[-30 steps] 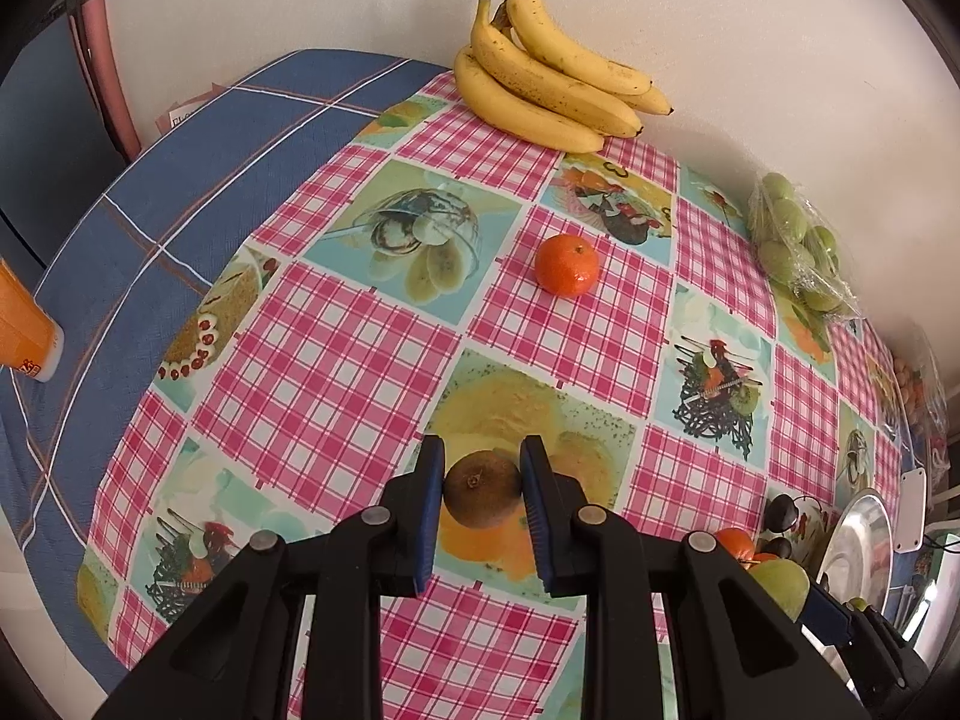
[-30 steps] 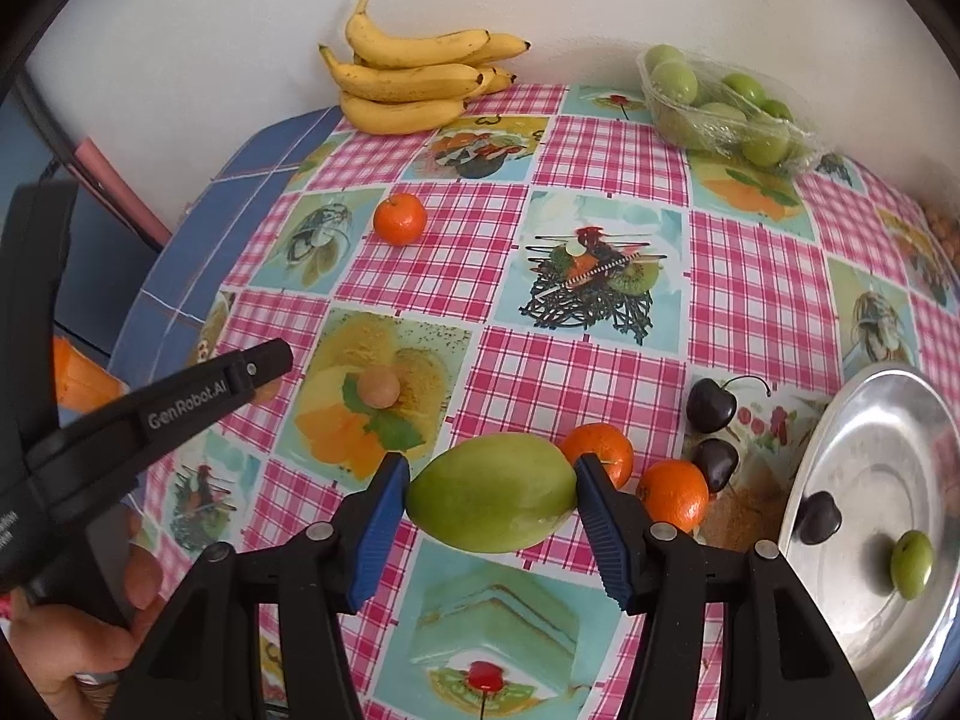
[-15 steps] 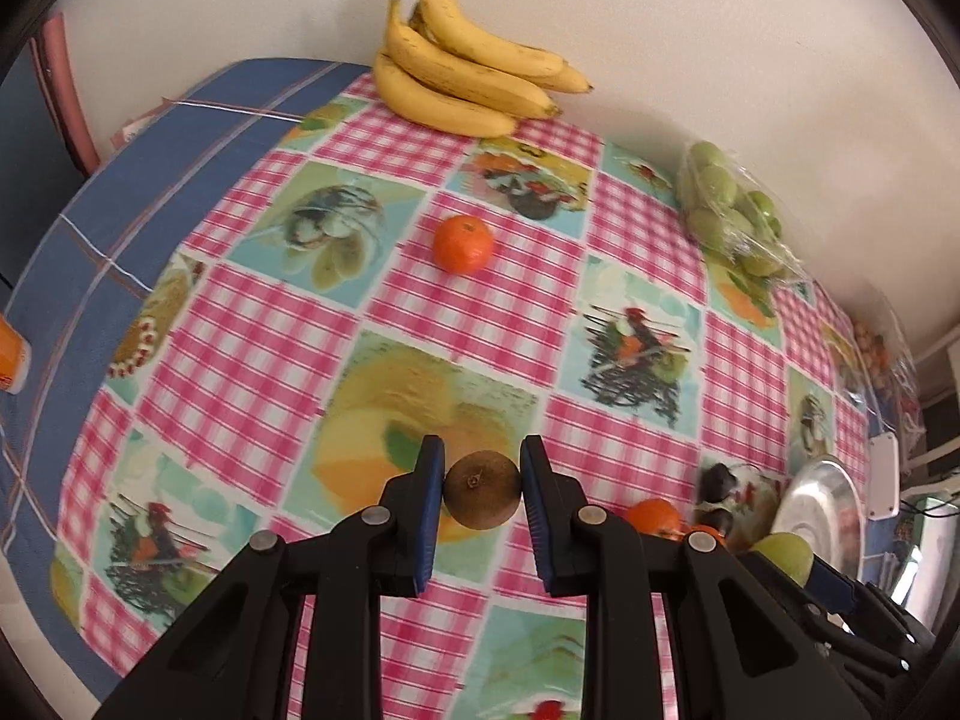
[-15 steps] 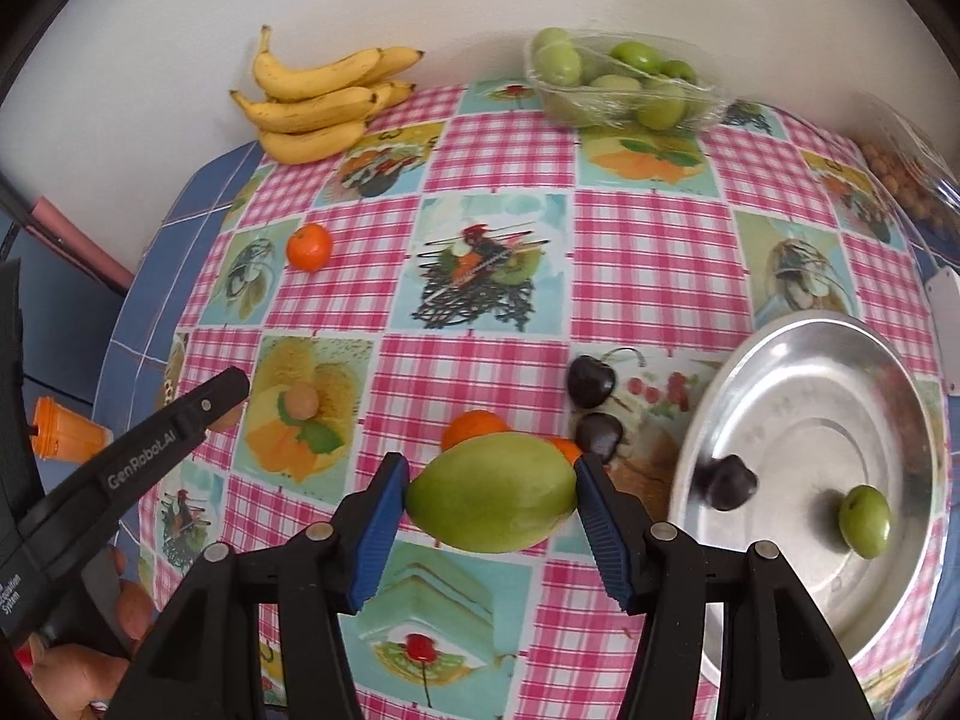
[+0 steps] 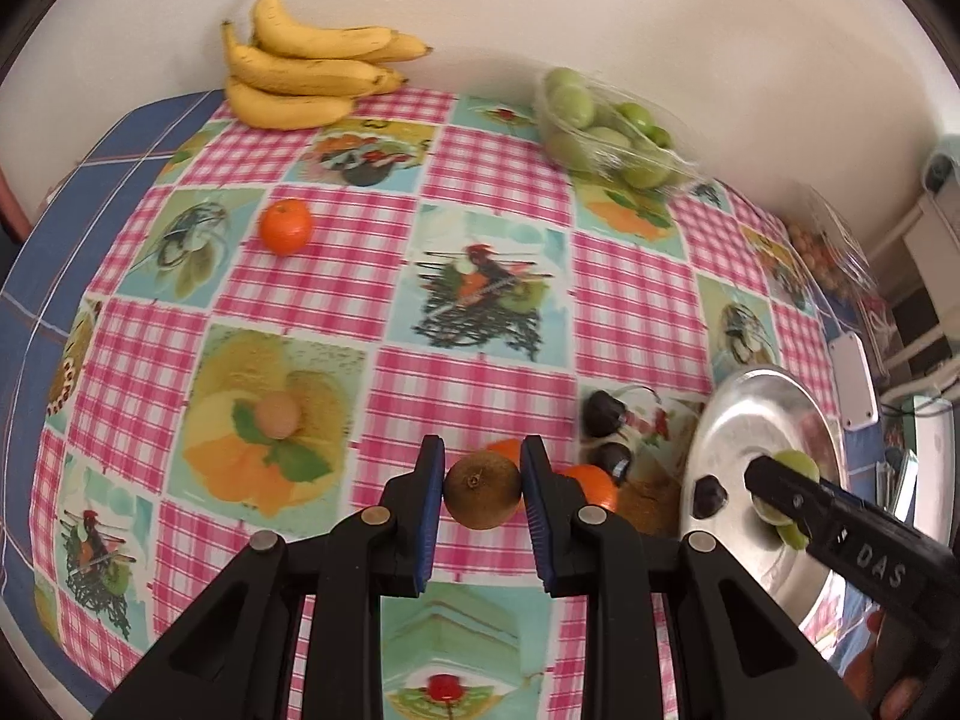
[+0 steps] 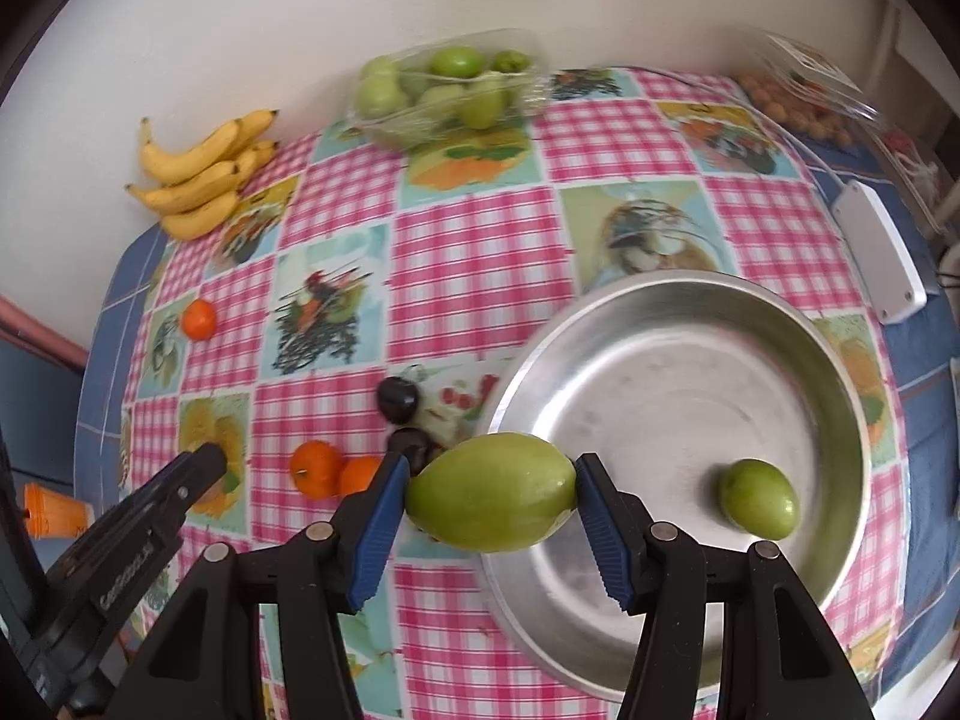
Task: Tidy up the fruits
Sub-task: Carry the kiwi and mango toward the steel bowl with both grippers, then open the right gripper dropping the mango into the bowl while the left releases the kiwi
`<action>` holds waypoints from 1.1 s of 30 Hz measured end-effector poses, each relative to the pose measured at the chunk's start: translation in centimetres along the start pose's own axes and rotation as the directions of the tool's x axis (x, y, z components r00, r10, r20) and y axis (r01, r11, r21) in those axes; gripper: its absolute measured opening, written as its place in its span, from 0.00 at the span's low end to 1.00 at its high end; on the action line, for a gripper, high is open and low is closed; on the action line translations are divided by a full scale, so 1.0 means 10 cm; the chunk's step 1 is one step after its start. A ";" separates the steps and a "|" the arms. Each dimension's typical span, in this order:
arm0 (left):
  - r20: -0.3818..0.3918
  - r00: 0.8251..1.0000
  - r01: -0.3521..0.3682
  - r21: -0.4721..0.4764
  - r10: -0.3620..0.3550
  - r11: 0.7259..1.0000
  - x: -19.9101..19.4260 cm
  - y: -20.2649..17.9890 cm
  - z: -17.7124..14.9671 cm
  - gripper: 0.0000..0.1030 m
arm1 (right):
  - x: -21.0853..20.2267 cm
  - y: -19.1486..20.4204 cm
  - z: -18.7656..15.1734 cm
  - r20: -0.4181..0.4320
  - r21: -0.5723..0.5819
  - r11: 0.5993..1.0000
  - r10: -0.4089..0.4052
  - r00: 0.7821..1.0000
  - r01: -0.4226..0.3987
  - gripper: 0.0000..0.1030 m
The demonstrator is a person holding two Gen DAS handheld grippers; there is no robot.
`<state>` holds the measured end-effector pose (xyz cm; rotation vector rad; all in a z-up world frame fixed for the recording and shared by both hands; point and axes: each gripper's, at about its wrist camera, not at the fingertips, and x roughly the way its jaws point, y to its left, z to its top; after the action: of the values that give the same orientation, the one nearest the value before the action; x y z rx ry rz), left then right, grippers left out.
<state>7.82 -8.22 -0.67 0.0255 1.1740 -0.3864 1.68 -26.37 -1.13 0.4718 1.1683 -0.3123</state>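
Here the left gripper (image 5: 482, 487) pinches a kiwi (image 5: 482, 491); the right gripper (image 6: 487, 501) clamps a green mango (image 6: 491, 500) before the metal bowl (image 6: 672, 306).

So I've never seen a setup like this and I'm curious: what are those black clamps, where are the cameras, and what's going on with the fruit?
A person holds a two-finger clamp in each hand, each with a wide-angle camera looking along its fingers. The left gripper pinches a brown kiwi. The right gripper grips a green mango at the rim of a metal bowl, which holds a smaller green fruit. On the checked tablecloth lie bananas, tangerines and a tray of green fruit.
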 end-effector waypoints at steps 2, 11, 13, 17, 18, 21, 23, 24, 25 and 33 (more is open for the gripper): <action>-0.004 1.000 0.010 0.037 -0.009 0.999 0.01 -0.15 -0.03 0.26 | -0.01 -0.14 0.02 0.003 0.025 1.000 -0.015 1.000 0.015 0.58; -0.048 0.998 0.051 0.228 -0.041 0.972 0.13 -0.93 -0.29 0.26 | 0.07 -0.75 0.01 -0.021 0.147 0.984 -0.094 0.995 0.097 0.58; -0.057 0.998 0.048 0.276 -0.033 0.960 0.18 -1.11 -0.37 0.26 | 0.09 -0.86 0.01 -0.023 0.173 0.979 -0.102 0.995 0.104 0.58; -0.063 0.998 0.050 0.353 -0.029 0.934 0.22 -1.39 -0.48 0.26 | 0.12 -1.06 -0.01 -0.014 0.233 0.968 -0.094 0.995 0.095 0.59; -0.064 0.998 0.049 0.364 -0.028 0.930 0.23 -1.43 -0.49 0.26 | 0.12 -1.09 0.00 -0.005 0.241 0.967 -0.087 0.996 0.086 0.59; -0.072 0.997 0.050 0.385 -0.024 0.922 0.26 -1.52 -0.53 0.26 | 0.12 -1.10 0.01 0.003 0.242 0.967 -0.088 0.996 0.084 0.59; -0.077 0.997 0.056 0.391 -0.028 0.919 0.29 -1.55 -0.54 0.26 | 0.12 -1.10 0.01 0.007 0.242 0.966 -0.090 0.996 0.086 0.59; -0.080 0.996 0.062 0.393 -0.033 0.917 0.30 -1.56 -0.54 0.26 | 0.13 -1.11 0.01 0.009 0.243 0.966 -0.087 0.996 0.082 0.59; -0.081 0.996 0.065 0.394 -0.036 0.917 0.30 -1.58 -0.54 0.26 | 0.13 -1.11 0.01 0.011 0.247 0.966 -0.083 0.996 0.078 0.59; -0.092 0.995 0.072 0.404 -0.038 0.912 0.37 -1.60 -0.57 0.26 | 0.07 -1.06 0.03 0.041 0.240 0.970 -0.059 0.997 0.048 0.59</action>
<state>-1.02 -22.97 -3.40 0.3759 1.1597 -0.6813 -2.78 -35.62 -3.69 0.6400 1.1030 -0.5121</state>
